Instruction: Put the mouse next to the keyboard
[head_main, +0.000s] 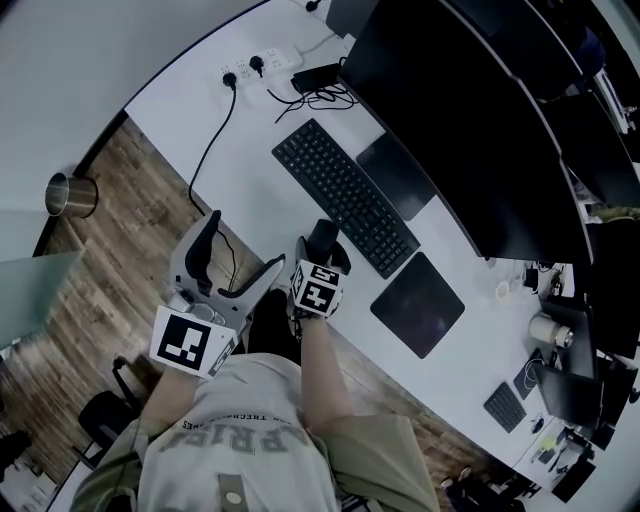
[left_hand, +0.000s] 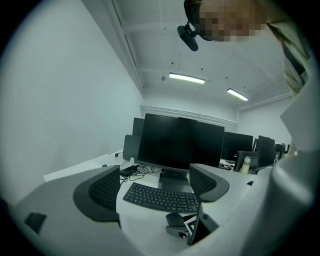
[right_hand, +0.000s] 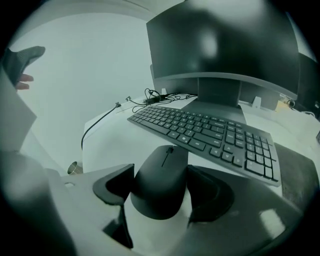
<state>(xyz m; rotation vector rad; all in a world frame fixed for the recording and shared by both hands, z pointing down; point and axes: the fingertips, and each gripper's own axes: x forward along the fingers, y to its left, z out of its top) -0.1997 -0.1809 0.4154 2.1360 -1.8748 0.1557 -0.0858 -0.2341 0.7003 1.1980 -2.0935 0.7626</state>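
A black mouse (right_hand: 160, 180) lies on the white desk (head_main: 250, 170) just in front of the black keyboard (right_hand: 210, 132), near its right half. My right gripper (right_hand: 161, 186) straddles it, and both pads touch the mouse's sides. In the head view, the right gripper (head_main: 325, 245) covers most of the mouse (head_main: 322, 236) at the keyboard's (head_main: 345, 195) near edge. My left gripper (head_main: 243, 248) hovers open over the desk's front edge with nothing between its fingers. The left gripper view, where the left gripper (left_hand: 155, 187) is, shows the keyboard (left_hand: 160, 197) and the mouse (left_hand: 174, 219) ahead of it.
A large dark monitor (head_main: 470, 120) stands behind the keyboard. Two dark pads lie on the desk, one under the monitor (head_main: 395, 175) and one right of the keyboard (head_main: 418, 303). A power strip (head_main: 258, 65) and cables sit at the far left. A metal bin (head_main: 70, 193) stands on the floor.
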